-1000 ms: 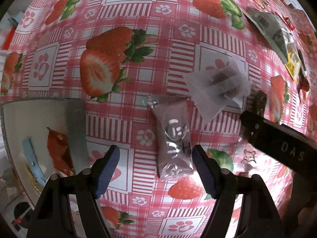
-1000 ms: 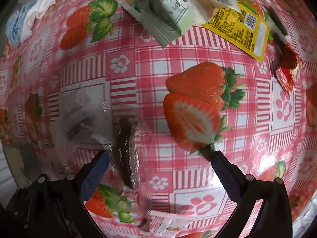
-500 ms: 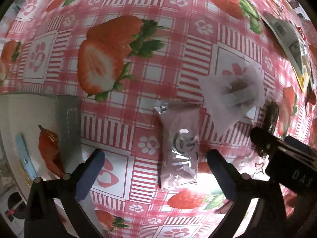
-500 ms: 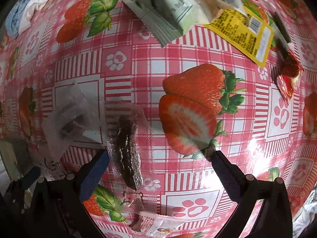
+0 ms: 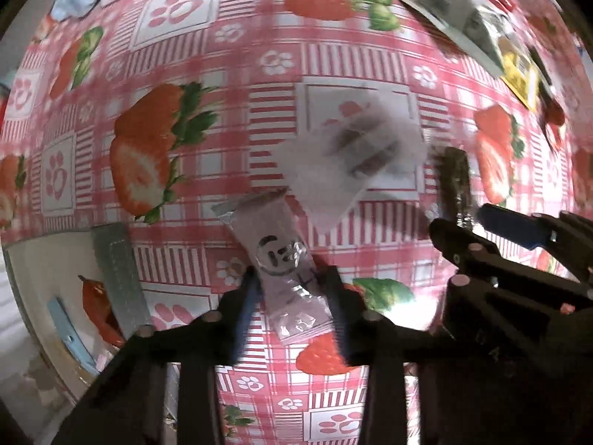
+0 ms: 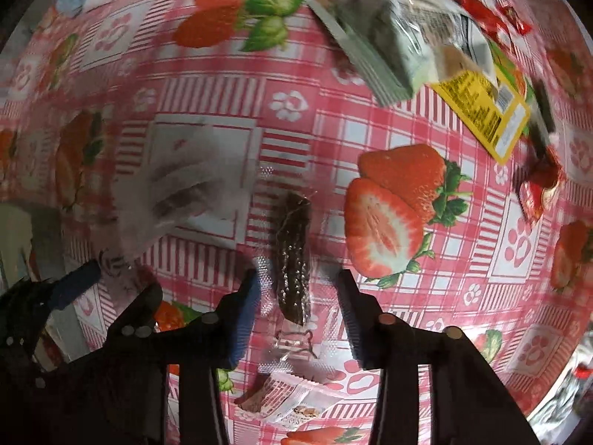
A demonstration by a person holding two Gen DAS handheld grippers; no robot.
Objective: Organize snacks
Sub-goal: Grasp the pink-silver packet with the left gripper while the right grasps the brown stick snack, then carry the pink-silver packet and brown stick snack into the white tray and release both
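My left gripper (image 5: 292, 296) points down at the strawberry tablecloth. Its jaws are closing, and the pads touch both long edges of a pale pink snack packet (image 5: 285, 270) that lies flat between them. My right gripper (image 6: 296, 293) also points down, jaws closing on a dark snack bar in a clear wrapper (image 6: 292, 252). The wrapper's crimped edge meets the left pad. In the left wrist view the right gripper (image 5: 478, 218) stands close by on the right, over the dark bar (image 5: 454, 178).
A translucent white packet (image 5: 352, 155) lies between the two held snacks. A white tray (image 5: 22, 278) at the left holds a red packet (image 5: 96, 304). A grey-green packet (image 6: 400, 37), yellow packet (image 6: 481, 111) and red candies (image 6: 537, 193) lie far right. A white wafer packet (image 6: 289, 396) lies near.
Both pairs of jaws have gone from wide apart to narrow around their snacks. Each gripper shifted sideways and rolled a little, so each snack now sits centred between the fingers.
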